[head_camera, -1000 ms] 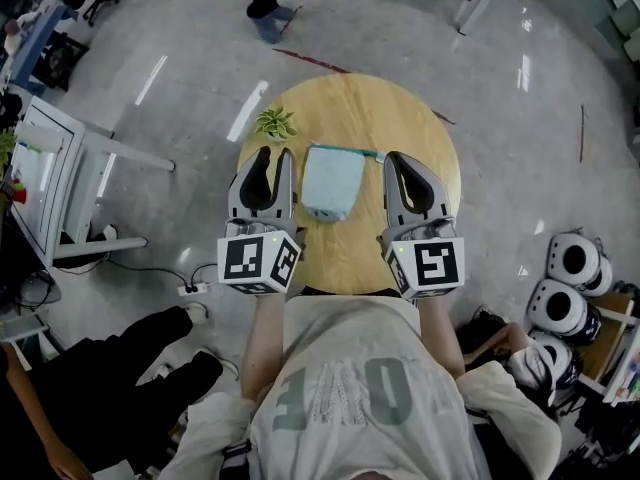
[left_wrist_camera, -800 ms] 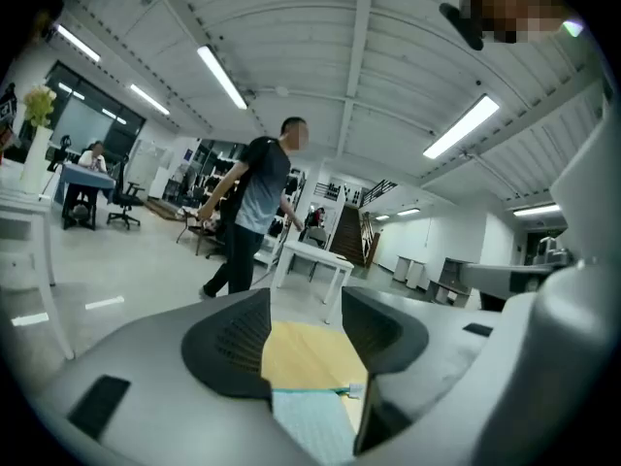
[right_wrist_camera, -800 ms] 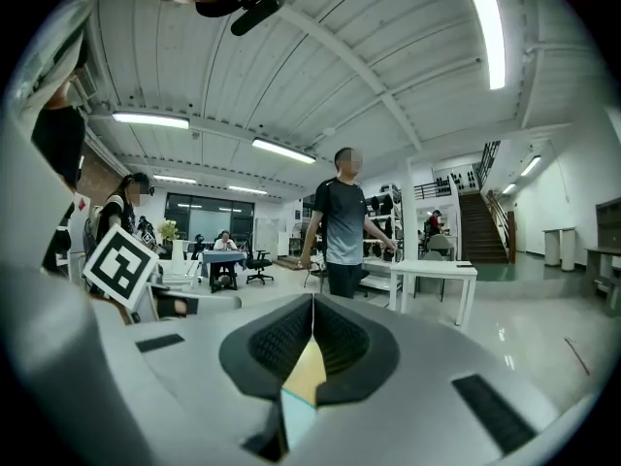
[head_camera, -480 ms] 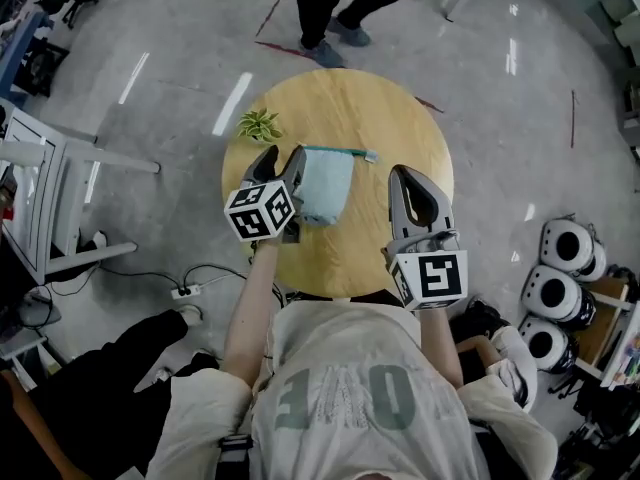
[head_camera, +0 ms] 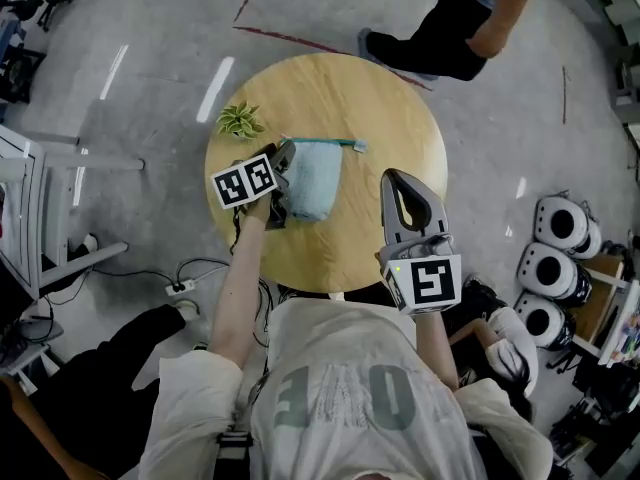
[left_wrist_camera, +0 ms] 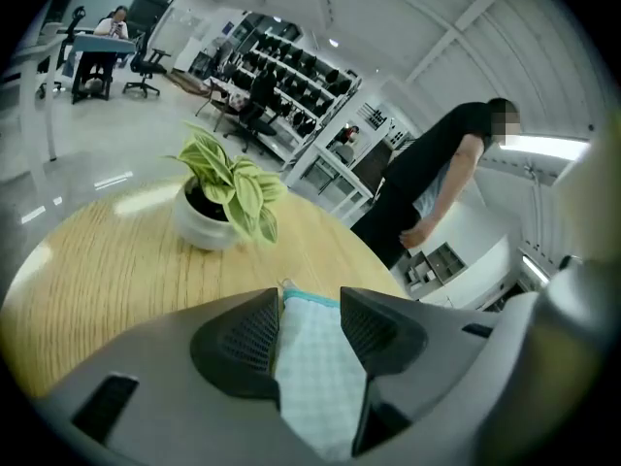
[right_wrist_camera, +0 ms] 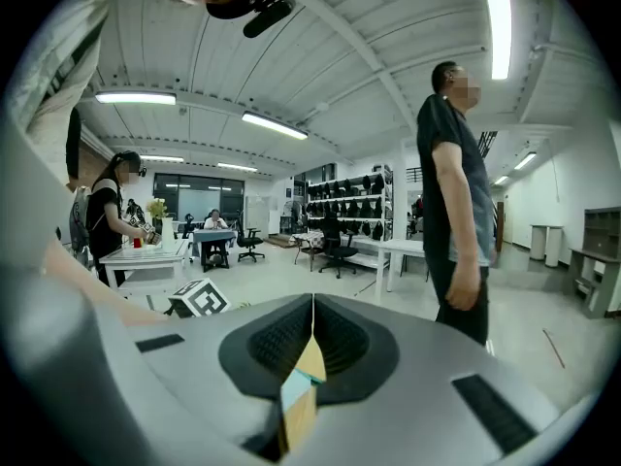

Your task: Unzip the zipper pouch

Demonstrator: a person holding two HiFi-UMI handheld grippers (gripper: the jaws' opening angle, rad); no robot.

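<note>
Print on the shirt point(head_camera: 345, 393) is too blurred to read, and the cubes point(head_camera: 245, 181) carry only square markers. Left gripper point(head_camera: 283, 180) hides the left edge of the pouch point(head_camera: 312, 176) on the table point(head_camera: 340, 98); its jaws have just been opening and stand wide, with the pouch between the pads point(left_wrist_camera: 247, 338), contact unclear. Right gripper point(head_camera: 402, 183) hangs right of the pouch, jaws closed and empty.
</note>
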